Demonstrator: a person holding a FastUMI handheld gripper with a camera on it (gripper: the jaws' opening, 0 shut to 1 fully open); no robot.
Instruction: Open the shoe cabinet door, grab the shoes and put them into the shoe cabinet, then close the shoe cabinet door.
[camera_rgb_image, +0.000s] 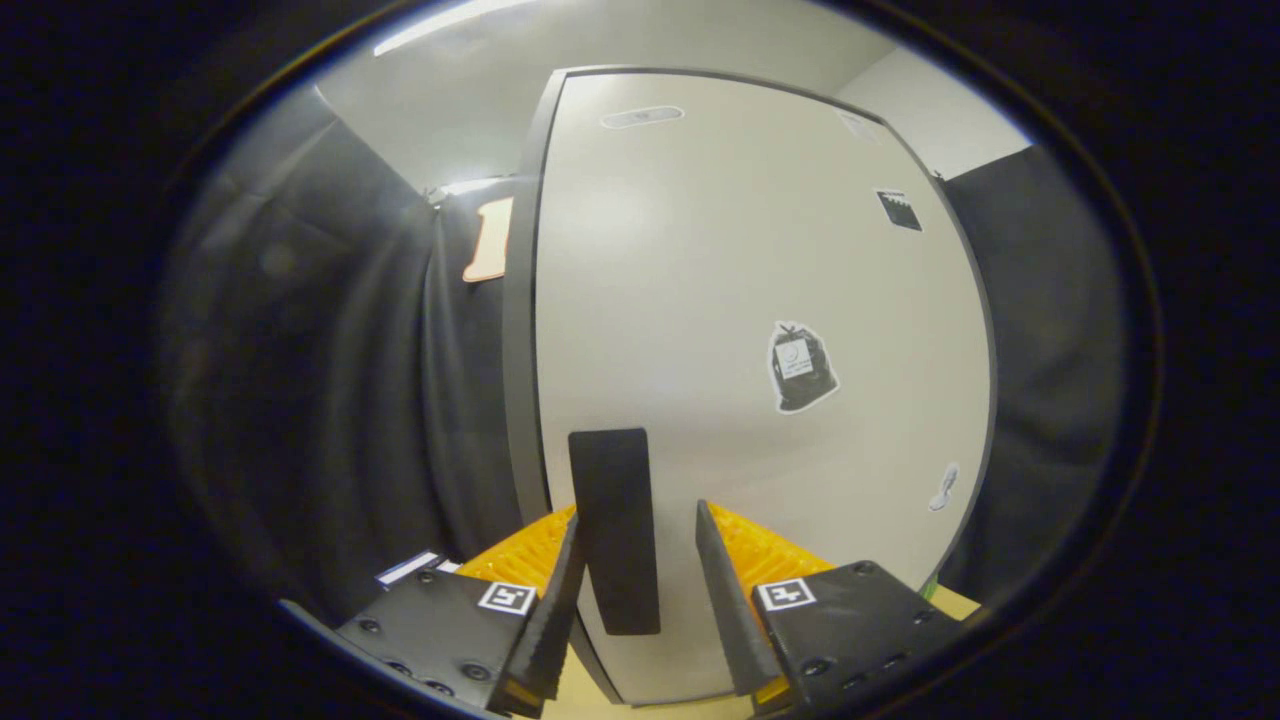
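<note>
The shoe cabinet's pale door (740, 330) stands closed right in front of me, framed by a dark edge. A flat black upright handle (614, 530) is fixed low on the door near its left edge. My gripper (636, 525) is open, its two fingers reaching to either side of the handle. The left finger lies close against the handle's left side, and a gap remains between the handle and the right finger. Neither finger visibly presses on it.
Stickers dot the door: a dark bag-shaped one (800, 367) right of the handle, a small pale one (943, 487) lower right, a black one (899, 209) upper right. Black cloth walls (330, 380) hang on both sides. A light wooden floor strip (650, 708) shows below.
</note>
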